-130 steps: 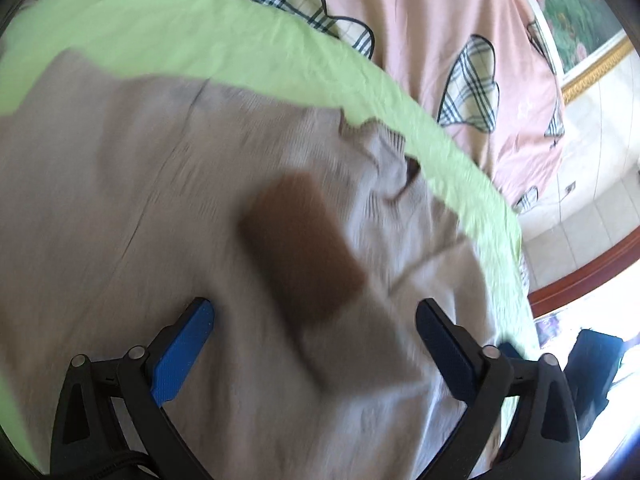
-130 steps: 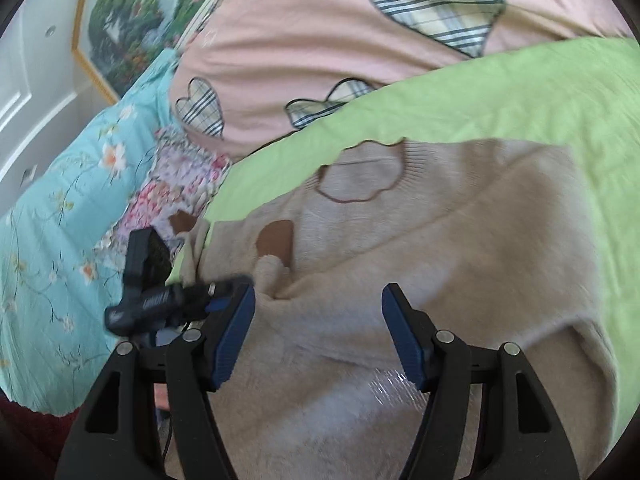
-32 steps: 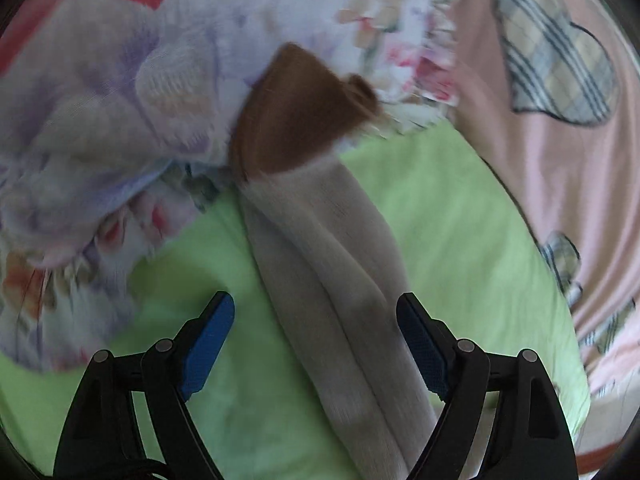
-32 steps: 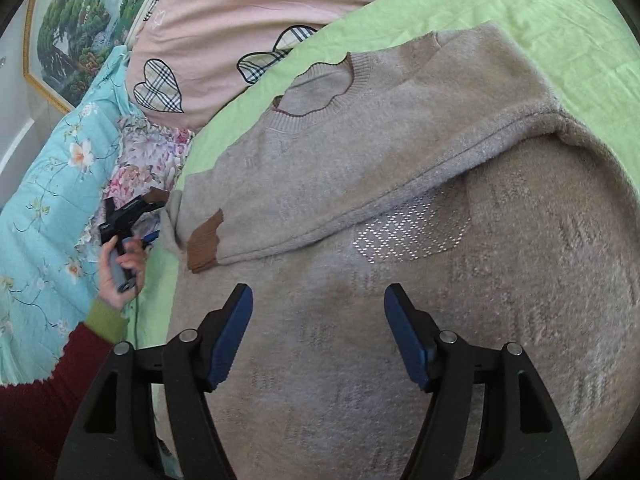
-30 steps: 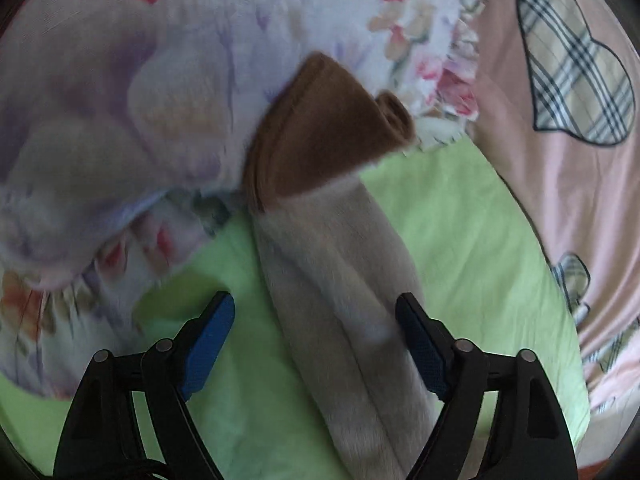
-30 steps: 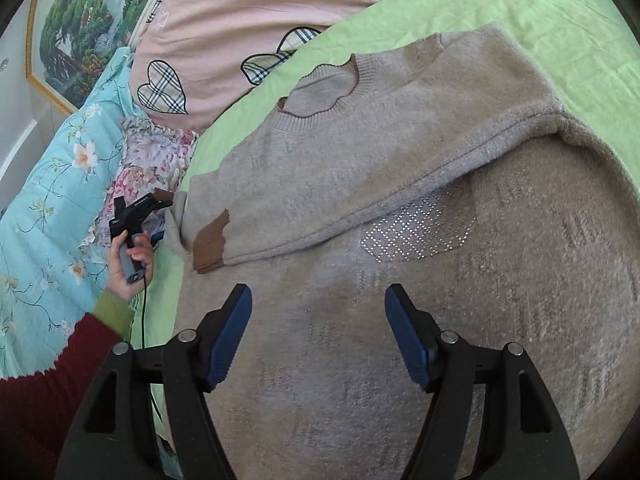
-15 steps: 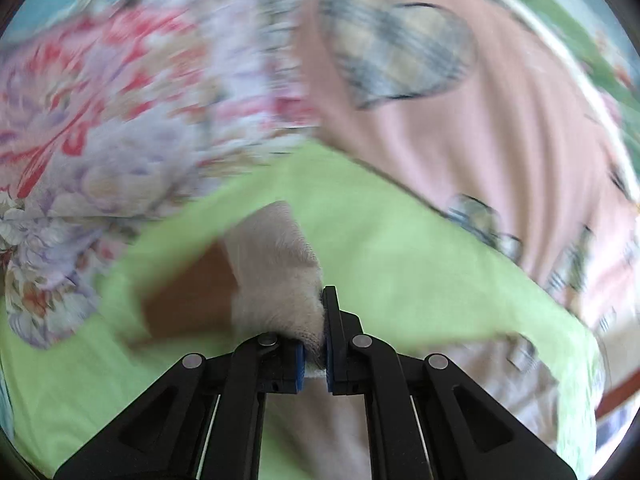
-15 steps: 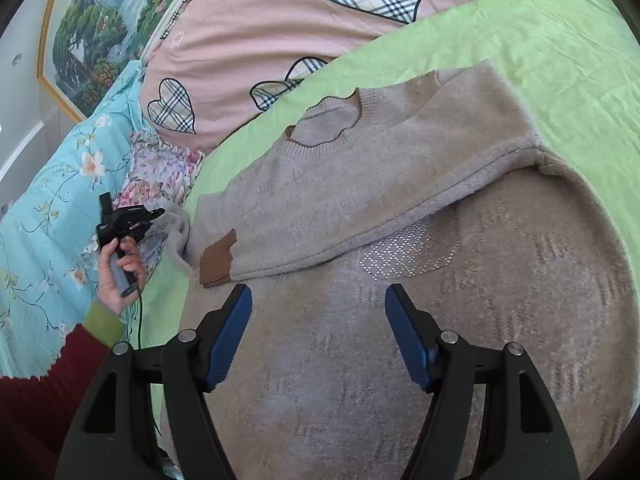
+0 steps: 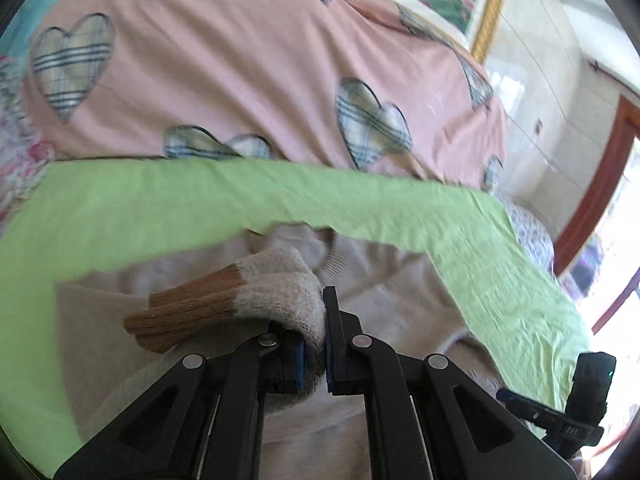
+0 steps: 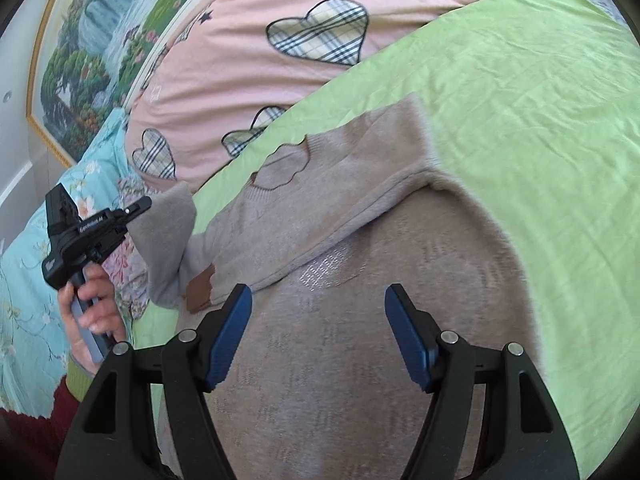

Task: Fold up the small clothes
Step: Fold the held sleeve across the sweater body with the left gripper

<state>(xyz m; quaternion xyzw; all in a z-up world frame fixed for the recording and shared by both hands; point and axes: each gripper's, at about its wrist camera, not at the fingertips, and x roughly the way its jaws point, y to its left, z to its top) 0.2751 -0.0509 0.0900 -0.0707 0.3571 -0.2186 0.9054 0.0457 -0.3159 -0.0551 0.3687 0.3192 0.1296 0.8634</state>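
Sweater point(image 10: 360, 320) lies on green sheet point(image 10: 540, 100). Left gripper point(image 9: 314, 354) has jaws clamped on sleeve point(image 9: 272, 296); right gripper point(image 10: 318, 336) hovers above, jaws apart.

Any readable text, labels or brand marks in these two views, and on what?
None can be read.
Left gripper: small pale lettering on its black body in the right wrist view, too small and blurred to read.
Sweater, pink quilt and framed painting: patterns only, no words.

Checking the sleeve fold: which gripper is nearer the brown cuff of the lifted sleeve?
Left. The left gripper is clamped on that sleeve beside its brown cuff; the right gripper hovers open over the sweater's body.
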